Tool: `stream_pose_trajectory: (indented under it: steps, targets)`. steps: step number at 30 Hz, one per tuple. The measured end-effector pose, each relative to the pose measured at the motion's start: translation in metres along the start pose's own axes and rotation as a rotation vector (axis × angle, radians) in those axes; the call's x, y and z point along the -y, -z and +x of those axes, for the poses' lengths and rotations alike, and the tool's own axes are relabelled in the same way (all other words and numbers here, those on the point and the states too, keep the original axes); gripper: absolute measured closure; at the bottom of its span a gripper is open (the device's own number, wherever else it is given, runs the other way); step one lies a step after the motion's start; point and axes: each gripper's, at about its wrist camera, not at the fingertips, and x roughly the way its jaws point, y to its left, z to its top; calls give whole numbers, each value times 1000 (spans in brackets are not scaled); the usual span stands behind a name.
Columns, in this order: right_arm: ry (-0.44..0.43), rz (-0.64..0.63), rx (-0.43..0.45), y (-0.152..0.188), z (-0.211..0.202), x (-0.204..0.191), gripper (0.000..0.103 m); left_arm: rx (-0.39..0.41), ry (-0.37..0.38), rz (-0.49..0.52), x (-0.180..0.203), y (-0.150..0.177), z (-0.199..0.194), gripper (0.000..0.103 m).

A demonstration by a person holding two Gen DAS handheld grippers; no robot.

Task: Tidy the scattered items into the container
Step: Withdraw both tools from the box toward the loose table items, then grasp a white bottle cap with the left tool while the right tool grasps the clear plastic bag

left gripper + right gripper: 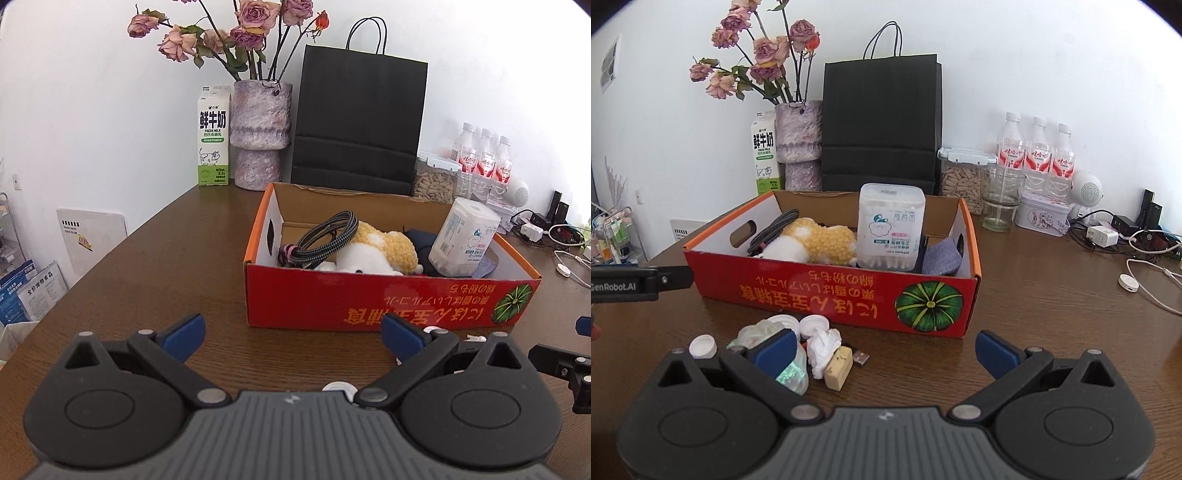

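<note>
Hovering low over the brown wood-grain table [1052,295], both hand-held grippers are facing the red cardboard box with the orange rim and pumpkin print [831,295], and both are standing with jaws wide apart, holding nothing. The left gripper [293,338] is sitting in front of the box's near wall; the right gripper [886,350] is hanging just behind a small heap of leftovers lying on the table beside that wall.

Already resting inside the box are a coiled braided cable [328,236], a yellow-and-white plush toy [816,242], a translucent square tub of cotton swabs [892,229] and a folded grey-blue cloth [942,258].

Still waiting outside are white plastic bottle caps [702,346], a crumpled clear plastic wrapper [759,330], a wad of white tissue [823,347], a cream-coloured block [839,367] and a small dark USB plug [860,357], all bunched and touching.

Judging from this, the tidying is roughly halfway along, with the small clutter remaining. Next, the right gripper is probably needing to pick one piece cleanly from the pile; the caps are lying flat and look awkward to pinch, and the wrapper and tissue may drag neighbours along.
</note>
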Motion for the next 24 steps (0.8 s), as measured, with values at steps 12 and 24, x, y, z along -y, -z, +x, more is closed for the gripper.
stream_pose_trajectory:
  steps: [12,24]
  targets:
    - [-19,12,-54,22,-5,-3,0,-55,-6,48,2,16,-9,0]
    - [-27,0,-71,24,-3,-8,0,-128,1,116,17,28,12,0]
